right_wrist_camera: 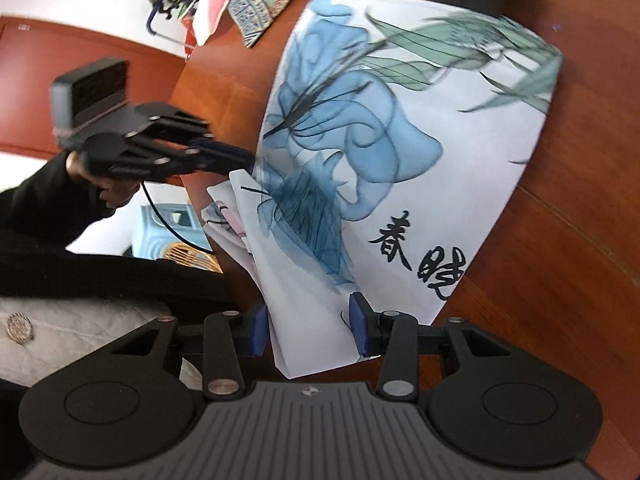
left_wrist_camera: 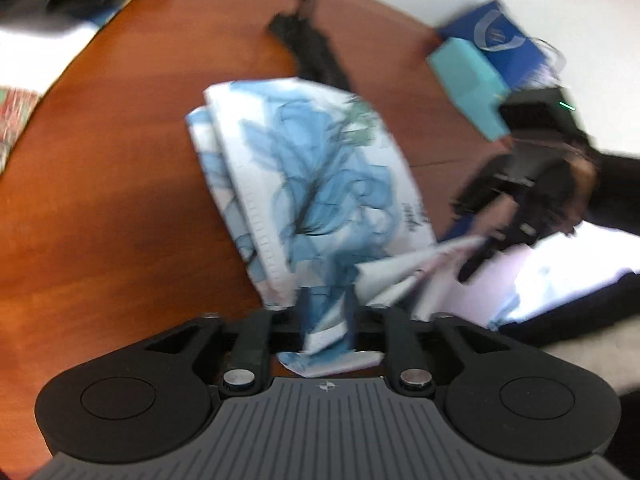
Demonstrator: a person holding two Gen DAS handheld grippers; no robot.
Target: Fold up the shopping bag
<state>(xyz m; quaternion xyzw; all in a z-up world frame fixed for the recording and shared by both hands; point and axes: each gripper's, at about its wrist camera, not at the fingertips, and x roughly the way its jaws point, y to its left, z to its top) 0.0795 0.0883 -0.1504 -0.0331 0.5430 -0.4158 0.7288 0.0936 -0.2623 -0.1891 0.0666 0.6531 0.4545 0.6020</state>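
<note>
The shopping bag is white with a blue flower print and black characters, partly folded on the brown wooden table. My left gripper is shut on the bag's near edge. In the right wrist view the bag lies flat, and my right gripper is open, its blue pads on either side of the bag's near corner. The left gripper also shows in the right wrist view, at the bag's left edge. The right gripper shows in the left wrist view, at the bag's right corner.
A black object lies on the table beyond the bag. A teal box and a blue bag sit at the far right. Patterned items lie at the table's far edge. A dark sleeve is at the left.
</note>
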